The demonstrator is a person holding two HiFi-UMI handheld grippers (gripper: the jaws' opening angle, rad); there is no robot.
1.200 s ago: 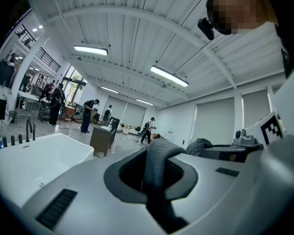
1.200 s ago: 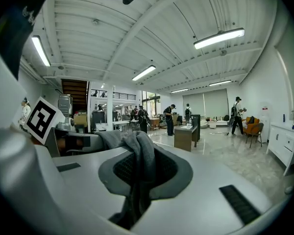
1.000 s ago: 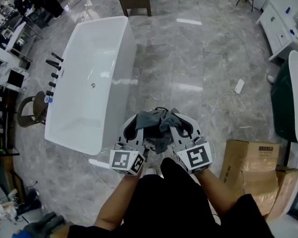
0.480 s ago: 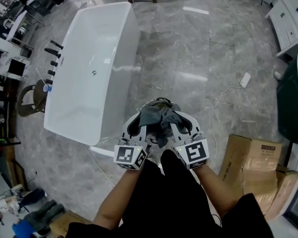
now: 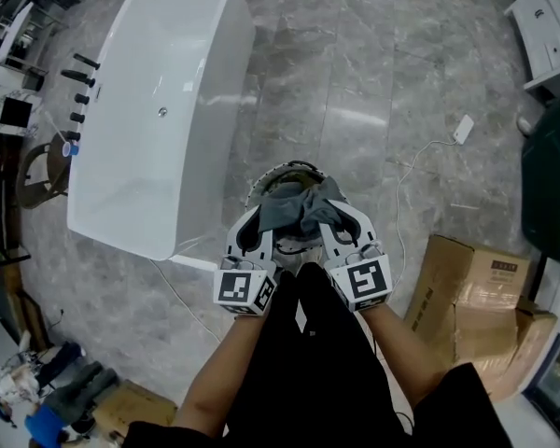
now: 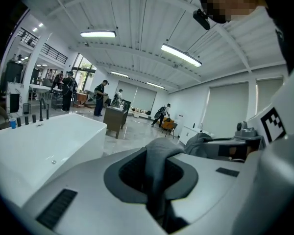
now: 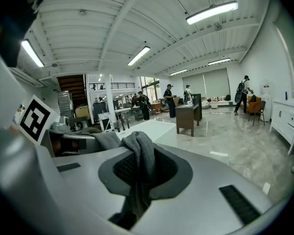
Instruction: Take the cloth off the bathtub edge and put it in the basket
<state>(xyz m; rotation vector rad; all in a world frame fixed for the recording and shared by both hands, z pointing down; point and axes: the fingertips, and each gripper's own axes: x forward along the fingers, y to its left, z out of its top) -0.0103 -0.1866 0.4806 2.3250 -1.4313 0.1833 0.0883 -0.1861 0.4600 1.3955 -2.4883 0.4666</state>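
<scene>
My left claw and right claw are each clamped shut on a fold of the grey cloth. It hangs bunched between them above the round basket on the floor, well clear of the bathtub. My worry is the drop. The bundle looks to sit toward the basket's near rim, so a loose end could drape over the edge or land on the floor. If one claw lets go late, the fabric may snag there.
</scene>
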